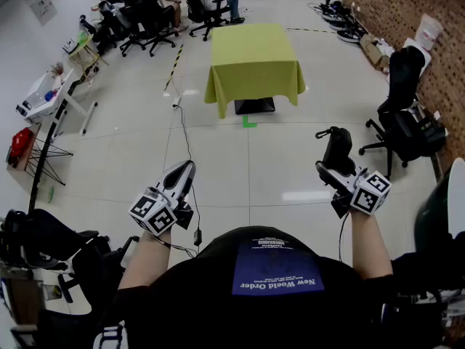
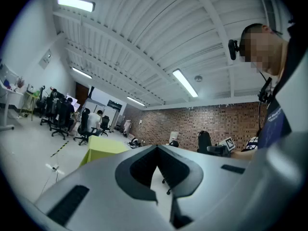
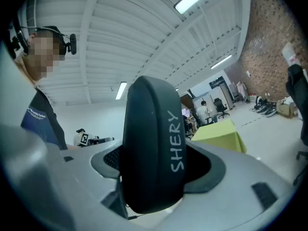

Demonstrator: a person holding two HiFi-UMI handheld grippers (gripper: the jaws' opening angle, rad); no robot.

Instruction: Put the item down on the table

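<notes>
1. My right gripper (image 1: 333, 174) is clamped on a black rounded case (image 3: 153, 143) with white "SHERY" lettering down its side. The case stands upright between the jaws.
2. My left gripper (image 1: 184, 173) is closed and empty, its jaws meeting at the tips.
3. I hold both grippers level in front of me, well apart, above the pale tiled floor (image 1: 247, 166).
4. The worktop (image 1: 254, 57), draped in a yellow-green cloth, stands well ahead of me, and the case is far from it.
</notes>
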